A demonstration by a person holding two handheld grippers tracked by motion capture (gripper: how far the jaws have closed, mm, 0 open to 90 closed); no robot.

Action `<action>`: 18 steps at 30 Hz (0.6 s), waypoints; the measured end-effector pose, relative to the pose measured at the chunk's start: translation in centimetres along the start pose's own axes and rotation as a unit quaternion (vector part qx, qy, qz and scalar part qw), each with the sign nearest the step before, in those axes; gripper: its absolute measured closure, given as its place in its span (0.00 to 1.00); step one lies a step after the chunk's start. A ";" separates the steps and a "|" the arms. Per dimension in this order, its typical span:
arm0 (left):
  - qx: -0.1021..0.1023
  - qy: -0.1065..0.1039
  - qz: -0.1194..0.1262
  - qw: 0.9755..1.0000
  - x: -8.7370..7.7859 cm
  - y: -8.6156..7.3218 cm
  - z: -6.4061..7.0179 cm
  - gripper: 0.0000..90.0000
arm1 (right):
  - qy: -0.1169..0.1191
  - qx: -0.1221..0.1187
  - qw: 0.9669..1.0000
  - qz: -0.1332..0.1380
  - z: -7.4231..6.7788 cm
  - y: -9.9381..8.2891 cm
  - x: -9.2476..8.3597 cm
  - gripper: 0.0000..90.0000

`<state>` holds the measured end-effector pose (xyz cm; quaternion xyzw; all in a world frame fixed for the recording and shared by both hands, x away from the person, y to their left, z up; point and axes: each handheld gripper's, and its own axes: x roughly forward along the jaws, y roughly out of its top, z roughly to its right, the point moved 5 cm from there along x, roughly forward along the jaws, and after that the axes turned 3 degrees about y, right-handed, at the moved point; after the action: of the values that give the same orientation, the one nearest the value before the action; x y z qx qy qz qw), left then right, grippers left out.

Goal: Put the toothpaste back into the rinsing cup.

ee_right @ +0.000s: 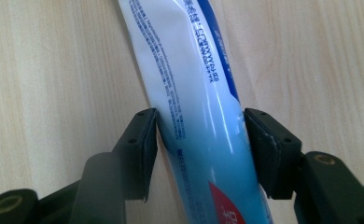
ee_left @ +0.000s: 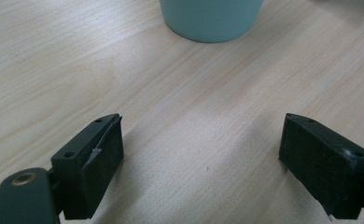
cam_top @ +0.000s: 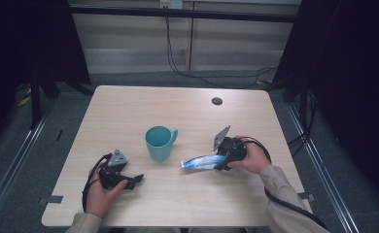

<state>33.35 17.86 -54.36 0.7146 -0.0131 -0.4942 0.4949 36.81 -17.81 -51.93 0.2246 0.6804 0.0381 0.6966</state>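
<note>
A white and blue toothpaste tube (cam_top: 202, 161) lies flat on the wooden table (cam_top: 129, 107), right of a teal mug (cam_top: 159, 142). My right gripper (cam_top: 217, 161) comes at it from the right. In the right gripper view the tube (ee_right: 194, 84) runs up between the jaws of the right gripper (ee_right: 199, 128), and both pads (ee_right: 145, 140) touch its sides. My left gripper (cam_top: 138, 179) rests low at the front left, open, pointing right. In the left gripper view the jaws of the left gripper (ee_left: 201, 140) stand wide over bare wood, with the mug's base (ee_left: 211, 18) ahead.
A small dark round hole (cam_top: 217, 101) sits in the tabletop at the back right. Black cables hang behind the table's far edge. Both forearms enter from the front edge, with cables trailing from the grippers.
</note>
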 end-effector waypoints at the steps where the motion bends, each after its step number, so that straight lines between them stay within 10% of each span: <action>1: 0.000 0.000 0.000 1.000 0.0 0.0 0.0 0.15 | 0.000 0.000 1.000 0.000 0.0 0.0 0.0 0.52; 5: 0.000 0.000 0.000 1.000 0.0 0.0 0.0 0.15 | 0.018 0.003 1.000 -0.008 -0.2 0.0 0.2 0.65; 8: 0.000 0.000 0.000 1.000 0.0 0.0 0.0 0.15 | 0.032 0.052 0.998 -0.006 -0.4 -0.2 0.0 0.78; 18: -0.001 -0.001 0.000 1.000 0.0 0.0 0.0 0.15 | 0.032 0.093 0.994 0.050 -1.1 -1.4 -0.6 0.81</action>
<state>33.36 17.87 -54.36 0.7136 -0.0131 -0.4948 0.4958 35.32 -18.96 -51.80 0.3214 0.6907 0.0168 0.6476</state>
